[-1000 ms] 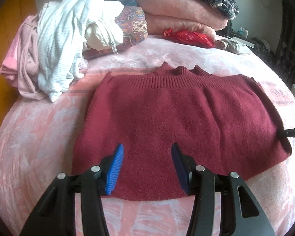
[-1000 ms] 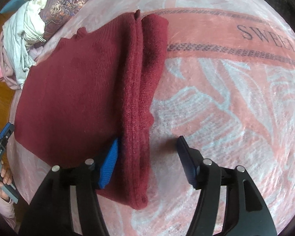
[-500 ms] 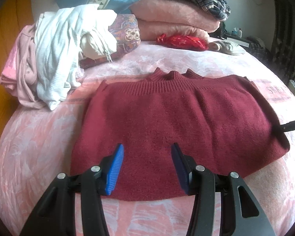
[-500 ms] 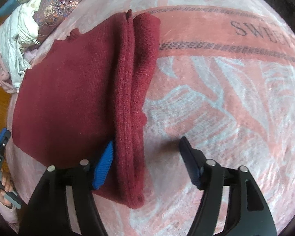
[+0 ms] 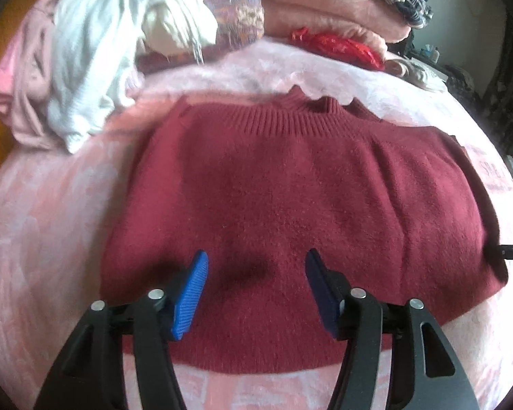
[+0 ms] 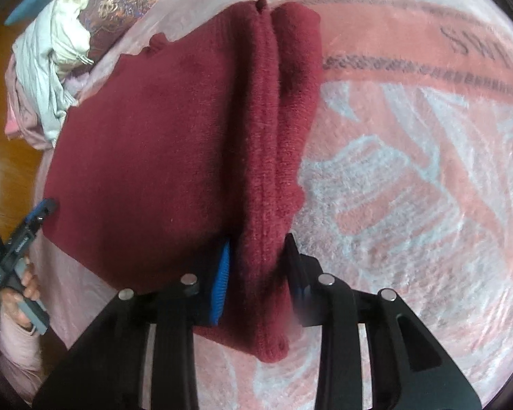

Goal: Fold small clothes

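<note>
A maroon knit sweater lies flat on the pink bed blanket, collar at the far side and sleeves folded in. My left gripper hovers over its near hem; the jaws are opening, with only flat knit below them. In the right wrist view the sweater has a thick folded ridge along its right side. My right gripper is closing on the near end of that ridge, and both pads press on it. The left gripper shows at the sweater's left edge, held by a hand.
A heap of white and pink clothes sits at the back left. Folded pink blankets and a red item lie behind the sweater. Open blanket spreads to the right of it. Wooden floor shows past the bed's left edge.
My left gripper has moved in closer over the sweater and its jaws have spread wider. The right jaws have closed from wide apart onto the folded ridge.
</note>
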### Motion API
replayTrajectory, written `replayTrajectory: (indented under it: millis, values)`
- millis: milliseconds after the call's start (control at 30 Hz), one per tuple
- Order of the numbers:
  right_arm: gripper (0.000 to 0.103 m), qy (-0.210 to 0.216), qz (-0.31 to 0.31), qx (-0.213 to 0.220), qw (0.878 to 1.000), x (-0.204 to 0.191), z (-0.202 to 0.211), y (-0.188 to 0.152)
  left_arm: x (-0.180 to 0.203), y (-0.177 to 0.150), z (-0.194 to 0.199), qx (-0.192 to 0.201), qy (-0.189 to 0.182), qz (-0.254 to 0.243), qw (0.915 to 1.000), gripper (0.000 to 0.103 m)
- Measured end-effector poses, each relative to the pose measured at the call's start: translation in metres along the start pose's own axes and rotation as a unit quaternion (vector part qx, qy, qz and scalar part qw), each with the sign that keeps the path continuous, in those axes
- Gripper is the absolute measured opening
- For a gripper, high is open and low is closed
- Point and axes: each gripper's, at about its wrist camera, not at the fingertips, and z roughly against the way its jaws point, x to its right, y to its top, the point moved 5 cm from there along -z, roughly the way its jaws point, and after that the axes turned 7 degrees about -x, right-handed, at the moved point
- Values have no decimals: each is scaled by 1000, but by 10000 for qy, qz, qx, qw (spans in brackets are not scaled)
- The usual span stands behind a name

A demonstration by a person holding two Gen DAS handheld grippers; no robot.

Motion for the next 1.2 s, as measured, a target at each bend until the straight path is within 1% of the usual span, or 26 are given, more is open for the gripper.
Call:
replayTrajectory:
  millis: [33,100,133,167,233,300,500,600,733,867,933,1000,1100,1200]
  values:
    - [30,16,8,6,10000,-1,0,-1,-2,0,-3,-40,-37,20,10000,68]
    - [28,39,13,23,10000,0,0,-1,-8,2,-12,-128,-100,119,9998,71]
    - [24,57,23,30,10000,-1,0,-2,-12,2,-16,-165,-87,136,9997,71]
    - [23,77,31,33,10000,1,2,-5,-13,2,-17,-167,-77,133,9997,71]
    - [14,136,26,47,9999,1,3,-6,-15,4,-20,-189,-63,51,9998,71]
    - [12,186,-49,90,9998,-1,4,-6,-17,7,-21,-261,-84,36,9996,72]
    - [11,201,-212,115,9995,7,3,-11,-26,12,-34,-583,-358,247,9974,77]
    - [11,149,-311,115,9993,6,7,-11,-24,11,-35,-598,-331,216,9974,78]
    - [10,-107,-292,165,9994,-5,19,-10,-22,9,-35,-580,-259,83,9979,79]
    - [9,-457,-19,288,9985,-32,36,-6,-22,9,-36,-656,-242,43,9975,79]
    - [9,-503,234,361,9978,-56,44,-3,-22,10,-36,-703,-229,59,9972,80]
    - [9,-418,528,447,9967,-84,49,-3,-21,11,-37,-740,-224,65,9970,80]
    - [9,-98,896,523,9946,-124,47,-3,-22,13,-37,-766,-280,83,9966,80]
    - [9,-39,1200,497,9915,-159,34,-2,-24,13,-37,-770,-346,111,9964,80]
